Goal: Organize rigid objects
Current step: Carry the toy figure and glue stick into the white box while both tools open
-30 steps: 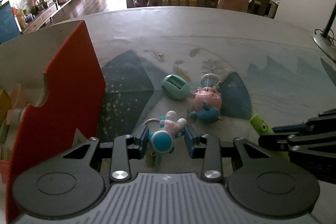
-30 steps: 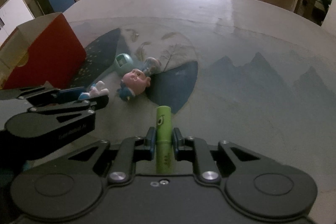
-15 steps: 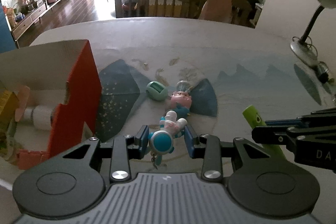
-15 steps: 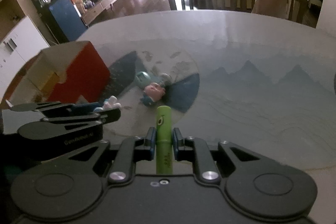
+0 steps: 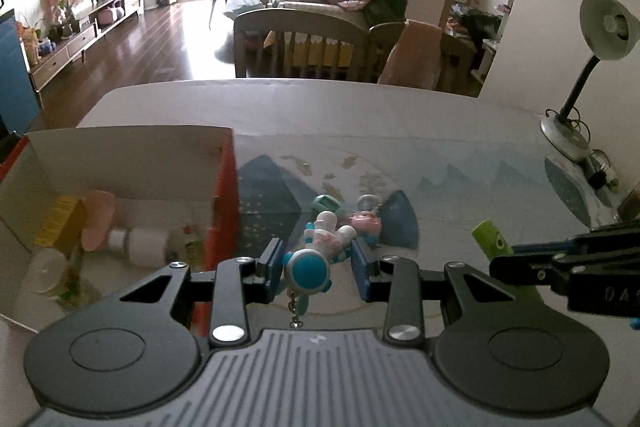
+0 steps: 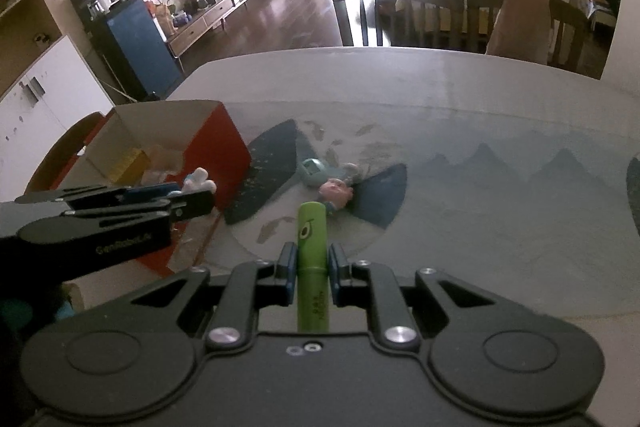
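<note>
We have both tongs loaded and lifted off the surface [image 5: 460,131]. Our left tongs [image 5: 316,269] are clenched on the astronaut figure [image 5: 318,255], its small chain dangling below, and our right tongs [image 6: 313,273] are clenched on the green tube [image 6: 313,259], which sticks out forward between the pads. The red box [image 5: 226,195] stands just left of the left tongs, open at the top, and already holds several things: a yellow block, a pink piece, a white bottle and others we cannot name. We judge the task partly done: two items are in hand but not yet in the box, and on the surface there remain the teal round toy [image 6: 314,171], the pink pig figure [image 6: 335,189] and a small blue piece touching it, clustered on the printed mat. For room, the box's right wall is the near edge to clear; the opening beyond it looks wide. The two tongs hang near each other, so we would go in one at a time. The desk lamp [image 5: 588,67] stands well apart at the far right
</note>
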The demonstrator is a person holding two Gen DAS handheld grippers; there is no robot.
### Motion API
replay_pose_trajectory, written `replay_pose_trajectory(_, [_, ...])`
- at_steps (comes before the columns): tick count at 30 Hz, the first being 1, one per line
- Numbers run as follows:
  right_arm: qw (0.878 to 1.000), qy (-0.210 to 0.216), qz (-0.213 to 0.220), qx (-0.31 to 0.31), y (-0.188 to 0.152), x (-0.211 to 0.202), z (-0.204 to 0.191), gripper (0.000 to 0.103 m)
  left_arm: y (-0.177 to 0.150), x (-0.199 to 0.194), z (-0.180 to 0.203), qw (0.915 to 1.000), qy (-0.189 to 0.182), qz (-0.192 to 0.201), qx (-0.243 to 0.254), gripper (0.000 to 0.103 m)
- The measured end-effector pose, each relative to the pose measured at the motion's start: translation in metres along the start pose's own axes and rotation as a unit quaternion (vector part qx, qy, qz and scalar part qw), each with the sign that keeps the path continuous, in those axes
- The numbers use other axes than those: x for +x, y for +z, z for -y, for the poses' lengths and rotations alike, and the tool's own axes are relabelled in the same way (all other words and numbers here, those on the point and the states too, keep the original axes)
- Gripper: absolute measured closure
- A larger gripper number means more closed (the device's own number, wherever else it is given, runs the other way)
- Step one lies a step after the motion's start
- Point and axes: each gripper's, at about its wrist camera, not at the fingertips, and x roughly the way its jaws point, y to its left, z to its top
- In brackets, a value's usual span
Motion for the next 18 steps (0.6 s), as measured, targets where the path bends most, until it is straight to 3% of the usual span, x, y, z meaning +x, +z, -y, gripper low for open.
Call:
replay_pose_trajectory(7, [1.0,0.023,0.006,0.009,0.01,-0.002,-0.034,0.088,0.001,-0.02,-0.034,0.9999,0.001,0.008,-0.007,0.068])
replay_pose_trajectory(18, [0.999,0.025,0.021,-0.006,0.024,0.015,-0.099,0.088,0.01,-0.044,-0.098,0.9996,0.01,0.023,-0.013,0.068])
